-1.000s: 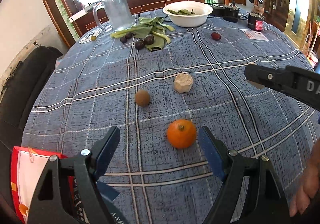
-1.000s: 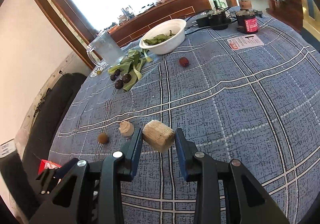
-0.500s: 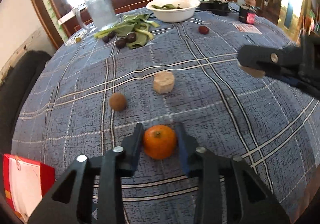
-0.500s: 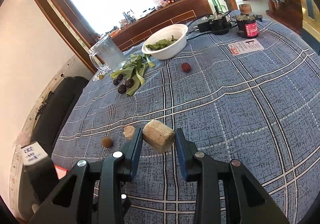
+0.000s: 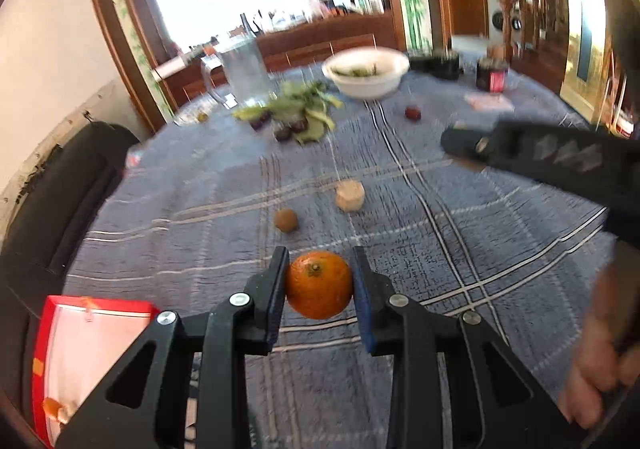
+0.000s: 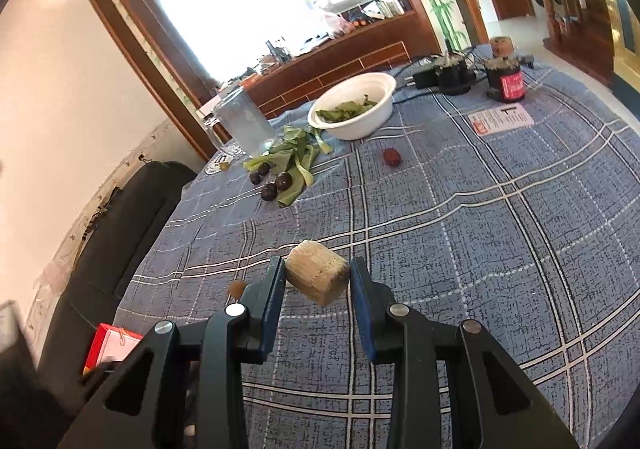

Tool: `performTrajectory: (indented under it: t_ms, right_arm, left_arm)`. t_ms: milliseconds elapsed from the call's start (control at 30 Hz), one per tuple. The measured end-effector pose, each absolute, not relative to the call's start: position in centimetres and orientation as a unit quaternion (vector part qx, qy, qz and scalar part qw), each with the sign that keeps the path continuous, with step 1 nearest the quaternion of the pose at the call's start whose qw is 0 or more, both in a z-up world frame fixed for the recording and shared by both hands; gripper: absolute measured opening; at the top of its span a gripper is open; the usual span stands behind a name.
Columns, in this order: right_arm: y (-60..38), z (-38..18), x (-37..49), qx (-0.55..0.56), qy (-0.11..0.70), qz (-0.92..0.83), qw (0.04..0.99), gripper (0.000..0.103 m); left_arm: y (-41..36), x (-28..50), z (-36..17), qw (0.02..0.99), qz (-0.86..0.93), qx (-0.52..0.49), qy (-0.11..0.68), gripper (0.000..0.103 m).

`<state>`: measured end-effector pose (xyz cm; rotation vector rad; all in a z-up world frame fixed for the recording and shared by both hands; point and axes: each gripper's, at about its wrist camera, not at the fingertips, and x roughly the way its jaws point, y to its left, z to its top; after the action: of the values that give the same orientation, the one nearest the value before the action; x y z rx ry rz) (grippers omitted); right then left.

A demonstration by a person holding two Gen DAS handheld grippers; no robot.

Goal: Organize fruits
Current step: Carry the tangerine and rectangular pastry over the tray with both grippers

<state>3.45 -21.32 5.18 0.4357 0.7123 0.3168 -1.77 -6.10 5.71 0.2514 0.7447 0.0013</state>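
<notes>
My left gripper is shut on an orange and holds it above the blue checked tablecloth. A small brown fruit and a pale sugarcane piece lie just beyond it. My right gripper is shut on another pale sugarcane piece, held above the cloth; it shows from the side in the left wrist view. Three dark plums and a red fruit lie farther back.
A white bowl with greens, loose green leaves, a glass jug, a red-labelled jar and a card stand at the far side. A red box sits at the near left. A dark chair is left of the table.
My left gripper closed on the orange and lifted it off the cloth. My right gripper kept its sugarcane piece and rose a little.
</notes>
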Motion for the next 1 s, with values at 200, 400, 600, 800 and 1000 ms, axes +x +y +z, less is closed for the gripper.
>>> performTrajectory:
  t_ms: [200,400,600,800,1000]
  right_arm:
    - [-20.3,5.9,2.5,0.188,0.323,0.167,0.912,0.032]
    - [-20.3,6.8,1.4,0.172,0.274,0.162,0.932,0.032]
    - [-20.6,6.4,1.8,0.165,0.272,0.144,0.937,0.032]
    - [-21.1,5.7,2.2,0.160,0.280,0.126,0.938,0.032]
    - [-21.5,5.2,2.2,0.151,0.277,0.098,0.944,0.032]
  left_arm:
    - [-3.8,-4.9,9.0,0.939,0.024,0.110,0.326,0.033]
    - [-0.4,-7.2,11.5,0.949,0.052,0.092,0.296,0.033]
    - [3.7,-9.3,12.4,0.951,0.091,0.078,0.285,0.033]
    - [8.2,-11.2,12.5,0.948,0.132,0.059,0.284,0.033]
    - [11.5,-13.0,12.2,0.945,0.153,0.037,0.287,0.033]
